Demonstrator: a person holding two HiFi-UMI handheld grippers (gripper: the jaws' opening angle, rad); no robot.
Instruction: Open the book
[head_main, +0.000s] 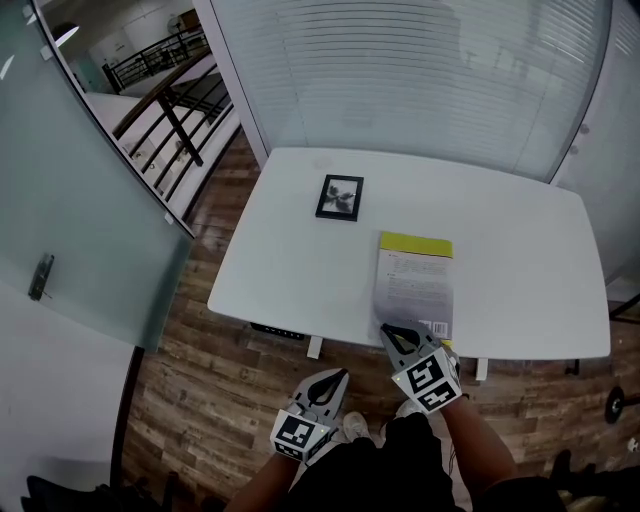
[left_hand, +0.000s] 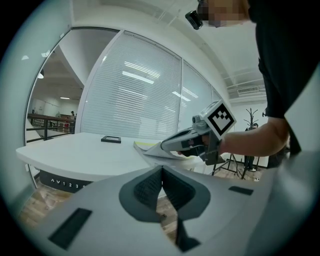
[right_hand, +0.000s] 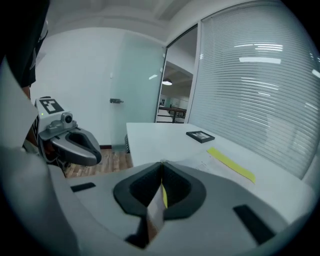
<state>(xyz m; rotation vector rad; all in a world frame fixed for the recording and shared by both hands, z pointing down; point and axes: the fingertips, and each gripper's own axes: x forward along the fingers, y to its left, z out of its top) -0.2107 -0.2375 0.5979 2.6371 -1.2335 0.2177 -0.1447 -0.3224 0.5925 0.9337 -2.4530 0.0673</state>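
We see the book (head_main: 415, 285) lying flat on the white tabletop (head_main: 290, 260), right of the middle and close to the near edge, its long sides running away from us. Its cover is pale grey-white with small print, a yellow band across the far end and a barcode by the near right corner. The near edge of the cover is pinched between the closed jaws of the right tool (head_main: 392, 332) and raised a little off the pages.

White table (head_main: 300, 270), on it a black picture frame (head_main: 340, 197) and a yellow-edged book (head_main: 415, 285).
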